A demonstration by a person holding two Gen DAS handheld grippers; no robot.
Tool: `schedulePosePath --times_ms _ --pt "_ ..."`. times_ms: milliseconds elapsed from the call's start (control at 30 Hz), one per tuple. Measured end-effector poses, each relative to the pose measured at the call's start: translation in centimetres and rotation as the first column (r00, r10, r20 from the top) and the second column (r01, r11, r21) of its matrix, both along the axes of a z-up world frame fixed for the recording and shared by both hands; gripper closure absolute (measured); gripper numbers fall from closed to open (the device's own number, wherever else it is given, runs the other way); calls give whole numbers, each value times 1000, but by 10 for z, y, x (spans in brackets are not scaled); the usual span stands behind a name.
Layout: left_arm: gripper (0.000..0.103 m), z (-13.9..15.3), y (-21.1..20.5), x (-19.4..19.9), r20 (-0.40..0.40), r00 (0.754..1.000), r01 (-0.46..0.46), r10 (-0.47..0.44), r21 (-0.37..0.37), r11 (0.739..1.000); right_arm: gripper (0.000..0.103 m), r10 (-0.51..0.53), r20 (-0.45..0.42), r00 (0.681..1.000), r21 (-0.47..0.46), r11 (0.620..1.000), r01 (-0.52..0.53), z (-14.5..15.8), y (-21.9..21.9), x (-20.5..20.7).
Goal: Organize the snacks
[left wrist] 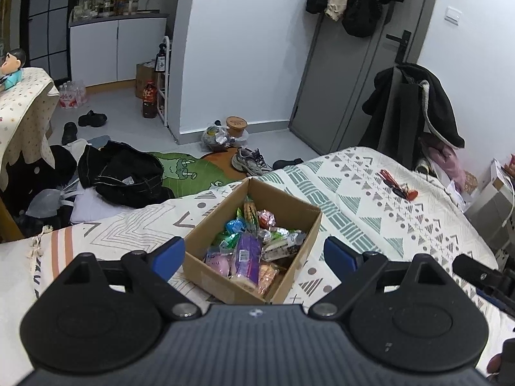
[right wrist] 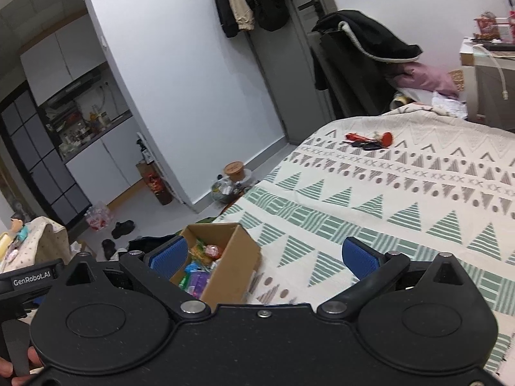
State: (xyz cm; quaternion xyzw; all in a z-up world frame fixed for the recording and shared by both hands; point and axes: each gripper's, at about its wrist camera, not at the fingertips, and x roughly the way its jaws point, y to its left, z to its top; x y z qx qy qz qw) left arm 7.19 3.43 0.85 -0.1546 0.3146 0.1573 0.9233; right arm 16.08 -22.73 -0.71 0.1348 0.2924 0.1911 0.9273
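I see one rectangular cardboard box point(left wrist: 291, 214) of crinkly snack wrappers point(left wrist: 248, 251) on the woven bed cover point(left wrist: 354, 199); my left tool point(left wrist: 254, 254) and right tool point(right wrist: 264, 257) both gape wide, empty.

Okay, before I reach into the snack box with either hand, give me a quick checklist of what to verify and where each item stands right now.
1. Left tongs open and empty: ok, blue pads spread wide, nothing between them.
2. Right tongs open and empty: ok.
3. Cardboard box top open: ok, no flaps or lid over the snacks.
4. Left tongs lined up with the box: ok, it sits between the pads in the left view.
5. Right tongs lined up: not ok, the box lies off toward the left pad.
6. Purple packet free to lift: cannot tell, neighbouring wrappers crowd it.
7. Box steady on the bedspread: cannot tell.
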Motion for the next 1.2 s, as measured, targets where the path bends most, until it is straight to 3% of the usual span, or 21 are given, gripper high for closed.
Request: schedulePosePath --times_ms 333,533,900,1200 --pt "10 -7 -5 -13 -8 999 46 -45 53 998 0 0 -1 1000 -9 1000 0 -5 -6 -21" --pt "1 -10 -6 -21 -26 997 77 -75 88 993 0 18 4 1000 -47 999 -18 -6 -10 -31" --pt "1 -18 -6 -31 -65 994 99 -93 95 991 0 108 -15 994 -130 985 -110 -16 3 -51" --pt "1 -26 -14 -35 -82 989 130 -123 76 989 0 96 -29 995 -136 986 -99 -19 1 -56"
